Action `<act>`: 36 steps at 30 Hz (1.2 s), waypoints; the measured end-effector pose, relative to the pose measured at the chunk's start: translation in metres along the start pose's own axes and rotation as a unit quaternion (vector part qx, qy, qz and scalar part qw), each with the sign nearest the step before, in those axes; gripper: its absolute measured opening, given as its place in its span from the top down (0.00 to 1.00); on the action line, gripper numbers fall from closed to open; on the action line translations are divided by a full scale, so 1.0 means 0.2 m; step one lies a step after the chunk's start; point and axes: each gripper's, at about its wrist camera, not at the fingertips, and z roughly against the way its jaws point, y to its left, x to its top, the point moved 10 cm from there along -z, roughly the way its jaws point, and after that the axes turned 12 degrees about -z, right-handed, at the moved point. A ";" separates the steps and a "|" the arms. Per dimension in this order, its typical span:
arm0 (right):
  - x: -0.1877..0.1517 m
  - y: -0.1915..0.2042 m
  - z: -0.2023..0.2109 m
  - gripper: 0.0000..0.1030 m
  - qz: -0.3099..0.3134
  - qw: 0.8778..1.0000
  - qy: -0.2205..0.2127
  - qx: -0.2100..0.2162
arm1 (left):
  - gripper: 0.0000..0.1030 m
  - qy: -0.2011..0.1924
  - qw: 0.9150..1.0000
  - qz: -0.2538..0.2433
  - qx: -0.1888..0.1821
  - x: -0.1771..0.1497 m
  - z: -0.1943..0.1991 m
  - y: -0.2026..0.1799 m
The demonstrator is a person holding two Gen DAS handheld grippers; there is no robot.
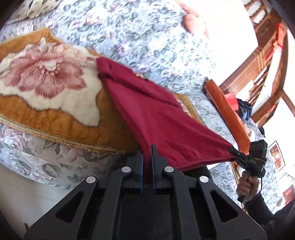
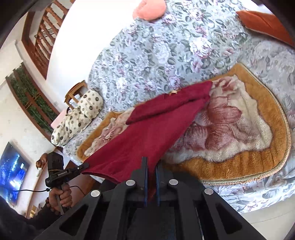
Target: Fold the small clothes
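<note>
A dark red garment point(image 1: 156, 118) stretches from the plush flower mat point(image 1: 46, 92) on the sofa toward me, its near hem lifted off the seat. My left gripper point(image 1: 147, 149) is shut on one hem corner. My right gripper point(image 1: 232, 150) shows at the right in the left wrist view, shut on the other corner. In the right wrist view the garment point(image 2: 147, 133) runs up to a folded sleeve near the sofa back; my right gripper point(image 2: 151, 162) is shut on its hem, and my left gripper point(image 2: 85, 165) pinches the far corner at the left.
The sofa point(image 2: 156, 51) has a grey floral cover. An orange cushion point(image 1: 228, 110) stands at one end, a cream patterned bundle point(image 2: 79, 116) at the other, a pink pillow point(image 2: 149, 8) on the back. White floor point(image 1: 27, 203) lies below the seat edge.
</note>
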 end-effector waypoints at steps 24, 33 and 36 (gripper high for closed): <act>0.82 -0.24 -0.53 0.94 -0.207 0.970 -0.036 0.121 | 0.95 -0.104 0.980 0.167 -0.026 0.84 -0.59 0.45; 1.02 -0.59 -0.93 0.94 -0.234 0.971 -0.032 0.036 | 0.95 -0.057 0.979 0.193 0.035 1.01 -0.97 0.75; 1.06 -0.66 -1.01 0.94 -0.239 0.970 -0.033 0.023 | 0.95 -0.053 0.980 0.183 0.052 1.08 -1.05 0.78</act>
